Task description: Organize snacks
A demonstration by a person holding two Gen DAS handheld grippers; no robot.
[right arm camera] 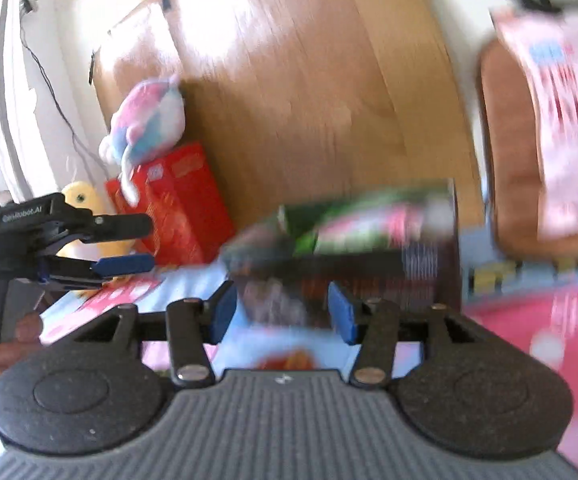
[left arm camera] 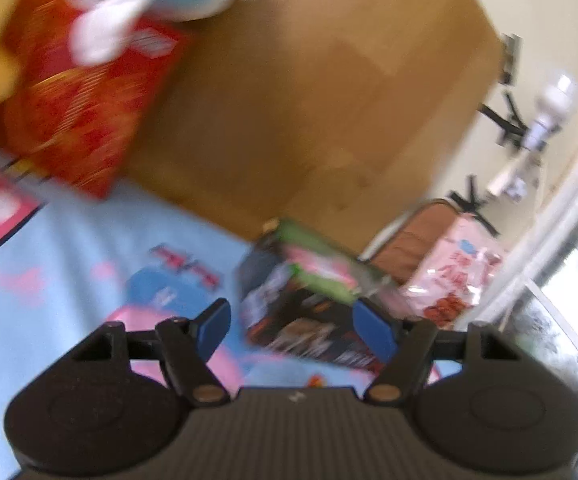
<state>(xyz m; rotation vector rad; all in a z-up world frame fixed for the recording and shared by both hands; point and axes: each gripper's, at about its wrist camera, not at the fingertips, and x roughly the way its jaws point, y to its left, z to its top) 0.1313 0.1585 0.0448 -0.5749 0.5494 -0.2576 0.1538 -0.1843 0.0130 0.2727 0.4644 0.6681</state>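
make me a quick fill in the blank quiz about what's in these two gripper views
1. The pastel plush toy sits on top of a ____ box.
2. The green packet lies on a ____ box.
3. The left gripper has ____ pads.
4. The headboard is made of ____.

Missing words: red; dark; blue; wood

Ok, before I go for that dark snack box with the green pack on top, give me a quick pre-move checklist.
1. Left gripper empty, blue pads apart: ok.
2. Right gripper empty, pads apart: ok.
3. Dark snack box ahead of both grippers, on the blue mat: ok.
4. Green pack rests loose on the box, could slide: not ok.
5. Pictures sharp enough to judge pad-to-box gap: cannot tell, both views are blurred.
6. Red box and plush toy stand clear of the approach: ok.
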